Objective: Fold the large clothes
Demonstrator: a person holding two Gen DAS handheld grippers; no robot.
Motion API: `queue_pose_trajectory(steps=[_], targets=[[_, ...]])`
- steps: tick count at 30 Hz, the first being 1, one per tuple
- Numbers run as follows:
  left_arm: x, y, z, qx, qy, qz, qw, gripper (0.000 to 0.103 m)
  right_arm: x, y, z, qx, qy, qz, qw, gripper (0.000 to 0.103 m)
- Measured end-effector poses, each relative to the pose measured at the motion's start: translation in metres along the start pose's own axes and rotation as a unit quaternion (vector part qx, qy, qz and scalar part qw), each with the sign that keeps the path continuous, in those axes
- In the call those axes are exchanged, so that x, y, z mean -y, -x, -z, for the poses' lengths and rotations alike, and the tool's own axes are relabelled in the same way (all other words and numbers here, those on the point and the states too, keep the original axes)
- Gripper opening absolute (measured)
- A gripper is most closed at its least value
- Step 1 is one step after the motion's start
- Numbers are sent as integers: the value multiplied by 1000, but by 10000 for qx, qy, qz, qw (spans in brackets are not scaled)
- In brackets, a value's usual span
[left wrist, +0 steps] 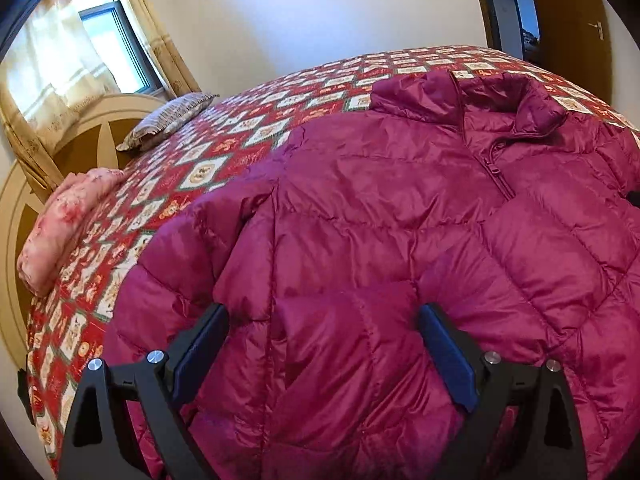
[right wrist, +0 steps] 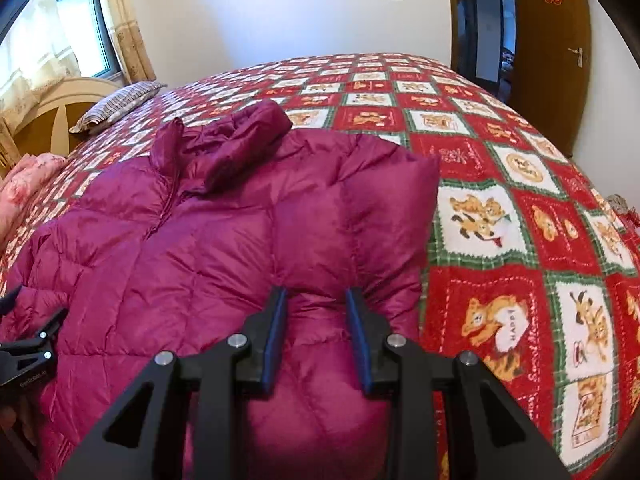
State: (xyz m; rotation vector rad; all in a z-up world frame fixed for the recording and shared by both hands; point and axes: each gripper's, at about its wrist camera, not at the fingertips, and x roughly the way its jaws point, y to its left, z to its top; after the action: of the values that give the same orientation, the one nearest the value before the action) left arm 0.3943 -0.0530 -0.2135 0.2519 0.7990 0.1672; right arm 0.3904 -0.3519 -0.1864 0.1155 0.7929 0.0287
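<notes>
1. since the magenta puffer jacket (left wrist: 400,208) lies front-up across the near side of the bed (right wrist: 500,168), collar (left wrist: 532,108) towards the far edge and zip closed, the fold in hand looks like bringing a side or the hem over the body.
2. the right claw (right wrist: 316,300) is clamped on a puffy bunch of the jacket's near right edge; the fabric bulges between its blue pads (right wrist: 276,332). keep that pinch firm, as slick padded cloth is likely to slip out.
3. the left claw (left wrist: 324,316) stands wide apart over the jacket's near left part, its pads not pressing on anything; it needs to close on an edge level with the right claw's hold, or the fold would probably skew.
4. lift both sides evenly, lay the fold towards the collar, then press the air out.
5. beyond the jacket to the left, a striped pillow (left wrist: 168,120) and a pink quilt (left wrist: 64,220) sit by the headboard, well apart from the fold.
</notes>
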Motion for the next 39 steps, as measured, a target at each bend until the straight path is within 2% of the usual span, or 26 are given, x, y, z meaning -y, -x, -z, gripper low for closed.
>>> queue_pose_trajectory(steps=[8,11,13,15,18,22,26,33,39], targets=[[-5,-8,0,-163,136,137,9997,100,-3,-7,0,-60,91,68,9999,35],[-10,-1,-3,-191,181,168,9995,100,-5,3,-6,-61,203,177,9996,34],[-23,22,-5,-16,361,392,9986,100,-4,27,-10,215,203,301,9991,36],[-34,47,-6,341,465,490,9971,100,-4,58,-12,454,168,207,9986,43],[-31,61,-3,527,310,557,9966,100,-16,85,-4,604,208,-94,9979,43],[-9,43,8,295,21,417,9987,100,-41,71,14,262,474,-315,9980,43],[-5,23,20,51,39,430,9991,100,-48,38,36,-130,582,-153,9981,42],[-8,13,20,-125,156,622,9979,101,-47,23,42,-206,581,-80,9981,42],[-7,12,22,-144,167,624,9978,102,-51,25,45,-195,673,29,9975,42]])
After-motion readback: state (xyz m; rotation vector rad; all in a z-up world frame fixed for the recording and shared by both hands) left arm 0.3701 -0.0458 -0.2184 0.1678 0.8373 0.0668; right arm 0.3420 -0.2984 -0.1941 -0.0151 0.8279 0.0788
